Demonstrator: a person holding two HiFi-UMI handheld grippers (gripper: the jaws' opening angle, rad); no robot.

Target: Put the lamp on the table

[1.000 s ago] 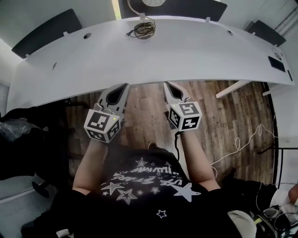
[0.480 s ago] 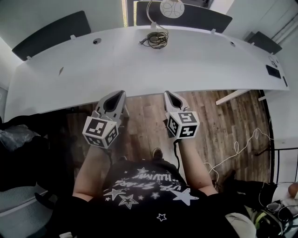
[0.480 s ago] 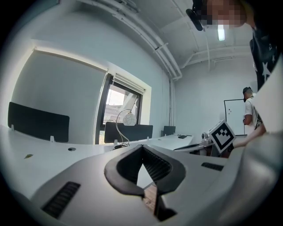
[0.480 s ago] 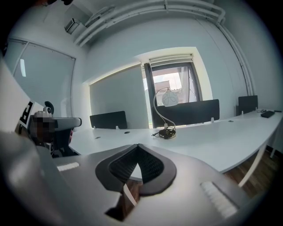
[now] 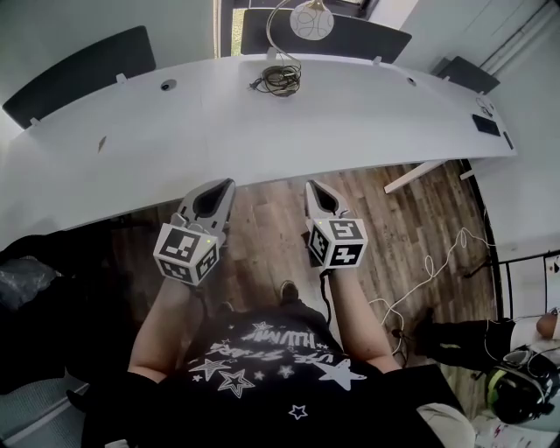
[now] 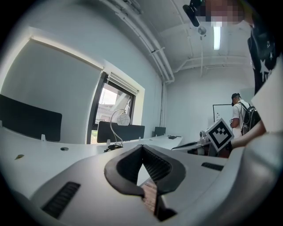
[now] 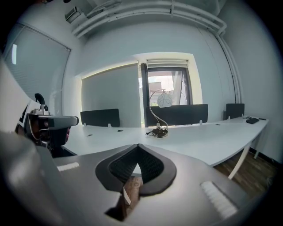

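Lamp (image 5: 310,19) at far edge of table (image 5: 367,114), beside coiled cord (image 5: 280,80), well apart from grippers. Left gripper (image 5: 227,184), right gripper (image 5: 311,185) — jaws pressed together, empty. Lamp likely light, top-heavy, globe fragile — best grip low on thin neck.

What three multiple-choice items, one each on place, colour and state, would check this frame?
1. Where is the lamp?
A) at the table's far edge
B) on the floor
C) on a chair
2. What colour is the tabletop?
A) black
B) white
C) brown
3. The left hand-held gripper and right hand-held gripper are:
A) both open
B) holding the lamp
C) both shut, empty
Key: 1 A, its neck rises beside the coiled cord there; 2 B, it shows white in every view; 3 C, each gripper view shows jaws together with nothing between.
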